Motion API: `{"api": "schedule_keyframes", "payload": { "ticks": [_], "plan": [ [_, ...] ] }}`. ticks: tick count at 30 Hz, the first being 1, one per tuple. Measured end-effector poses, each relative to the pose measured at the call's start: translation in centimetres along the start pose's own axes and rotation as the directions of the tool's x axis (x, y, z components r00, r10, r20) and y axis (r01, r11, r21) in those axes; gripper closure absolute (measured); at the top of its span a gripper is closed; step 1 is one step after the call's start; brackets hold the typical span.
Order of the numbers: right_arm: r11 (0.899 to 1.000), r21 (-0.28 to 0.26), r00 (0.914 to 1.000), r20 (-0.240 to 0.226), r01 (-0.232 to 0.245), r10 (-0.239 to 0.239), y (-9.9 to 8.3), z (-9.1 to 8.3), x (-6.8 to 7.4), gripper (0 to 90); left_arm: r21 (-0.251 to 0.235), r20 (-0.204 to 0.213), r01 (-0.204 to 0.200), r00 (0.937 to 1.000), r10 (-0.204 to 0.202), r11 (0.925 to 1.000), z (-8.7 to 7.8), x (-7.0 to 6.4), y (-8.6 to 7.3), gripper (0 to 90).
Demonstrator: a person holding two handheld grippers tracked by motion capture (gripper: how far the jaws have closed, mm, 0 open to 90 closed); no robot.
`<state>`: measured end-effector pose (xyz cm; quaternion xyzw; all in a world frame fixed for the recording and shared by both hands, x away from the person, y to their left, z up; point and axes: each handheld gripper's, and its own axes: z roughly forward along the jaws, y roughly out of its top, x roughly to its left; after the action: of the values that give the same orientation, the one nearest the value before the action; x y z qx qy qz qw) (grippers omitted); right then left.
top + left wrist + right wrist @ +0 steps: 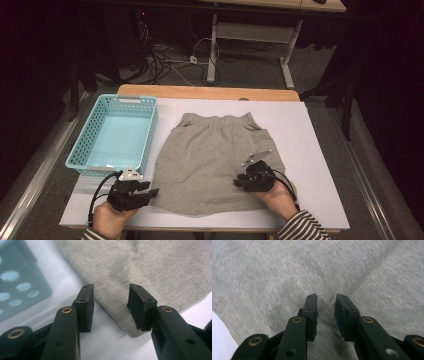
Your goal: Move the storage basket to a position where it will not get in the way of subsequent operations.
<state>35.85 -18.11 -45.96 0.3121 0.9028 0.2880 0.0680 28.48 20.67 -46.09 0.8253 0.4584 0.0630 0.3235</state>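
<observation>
A dim room surrounds the scene: a grey floor, a tangle of cables (165, 60) and the white legs of another desk (250, 45) at the back. In front of these stands the surface (320, 150), a wooden top covered by a white sheet that reaches almost to its far edge.

On the middle of the sheet lies a pair of grey shorts (215, 160), spread flat with the gathered waistband toward the far side and the hem toward the person. The fabric is a soft, mottled jersey; a pocket shows on the right half and a stitched hem runs along the lower edge.

Just beside the shorts on the left sits a turquoise plastic basket (85, 145) with perforated walls, nothing visible inside it.

The person's hands come in from the near edge, a striped sleeve (300, 227) on the right arm. The left tongs (111, 307) stand wide apart at the lower left corner of the shorts, one jaw over the white sheet and one over the cloth. The right tongs (326, 315) hover over the right part of the fabric, narrowly parted, with nothing gripped between them.
</observation>
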Motion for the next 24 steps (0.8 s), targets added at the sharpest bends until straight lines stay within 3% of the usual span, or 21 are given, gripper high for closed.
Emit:
{"api": "schedule_keyframes", "payload": {
  "ticks": [3, 6, 10, 13, 17, 24],
  "plan": [
    [1.0, 0.0, 1.0, 0.001, 0.001, -0.001, 0.0, 0.0, 0.0, 71.0, 0.03, 0.017, 0.01, 0.9998, -0.01, 0.9995, 1.0, 0.2, 0.0, 54.0],
    [1.0, 0.0, 0.9999, 0.007, 0.007, -0.007, 0.0, 0.0, 0.1, 71.0, 0.024, 0.033, 0.014, 0.9994, -0.015, 0.9996, 1.4, 0.3, 0.4, 54.7],
    [1.0, 0.0, 1.0, 0.006, 0.008, -0.008, 0.0, 0.0, 0.1, 71.3, 0.059, 0.019, -0.023, 0.9996, 0.022, 0.998, 1.5, -0.2, 0.7, 72.5],
    [1.0, 0.0, 0.9999, 0.009, 0.012, -0.012, 0.0, 0.0, 0.1, 71.4, 0.059, 0.005, -0.064, 0.998, 0.064, 0.9962, 0.8, -0.6, 1.0, 80.7],
    [1.0, 0.0, 0.9998, 0.01, 0.015, -0.015, 0.0, 0.0, 0.1, 71.4, 0.033, -0.009, -0.059, 0.9982, 0.059, 0.9977, -0.5, -0.4, 0.9, 82.7],
    [1.0, 0.001, 0.9998, 0.015, 0.014, -0.014, 0.0, 0.0, 0.2, 71.2, 0.061, -0.04, -0.066, 0.9969, 0.068, 0.9959, -1.4, -0.5, -0.3, 83.8]
  ]
}}
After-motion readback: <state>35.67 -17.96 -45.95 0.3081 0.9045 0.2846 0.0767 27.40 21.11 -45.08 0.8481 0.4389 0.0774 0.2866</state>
